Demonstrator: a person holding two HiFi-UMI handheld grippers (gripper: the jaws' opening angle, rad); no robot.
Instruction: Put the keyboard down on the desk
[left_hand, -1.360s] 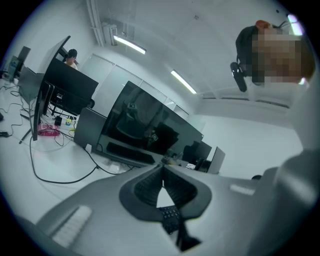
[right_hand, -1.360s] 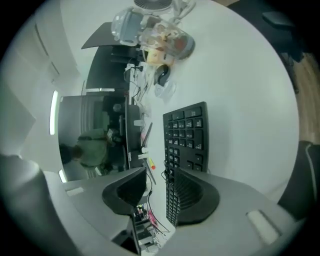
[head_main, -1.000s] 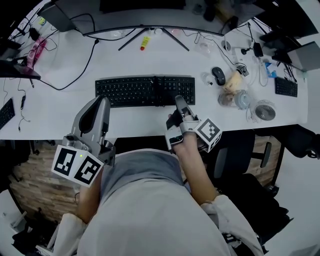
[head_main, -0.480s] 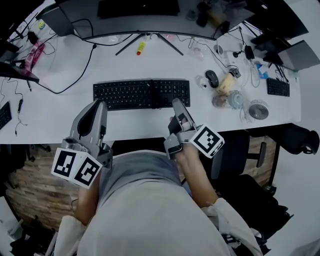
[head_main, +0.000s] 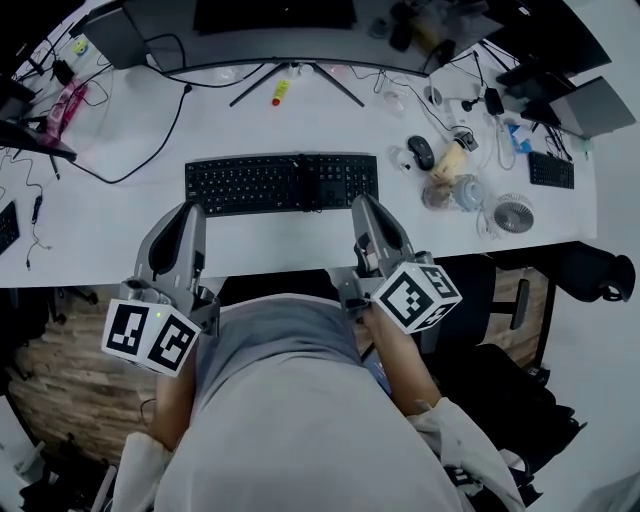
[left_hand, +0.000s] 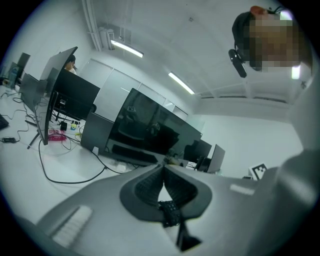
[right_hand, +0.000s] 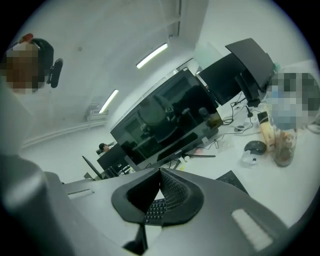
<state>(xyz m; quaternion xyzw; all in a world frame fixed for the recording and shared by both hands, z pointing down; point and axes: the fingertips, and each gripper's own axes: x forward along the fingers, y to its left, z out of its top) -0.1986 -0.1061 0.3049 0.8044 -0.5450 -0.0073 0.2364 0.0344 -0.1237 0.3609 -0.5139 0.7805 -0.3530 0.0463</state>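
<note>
The black keyboard (head_main: 282, 183) lay flat on the desk (head_main: 120, 222) mid-frame, my left gripper (head_main: 188, 208) and just-closed right gripper (head_main: 362, 201) both pinched together on nothing, so I judged only backing off remained

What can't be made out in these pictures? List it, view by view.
Head view: the print on the keyboard keys, too small.
Head view: the monitor screen, cut off by the top edge.
Head view: what the jars hold, too small and blurred.
Left gripper view: most of the keyboard, behind the left tool; only a few keys show.
</note>
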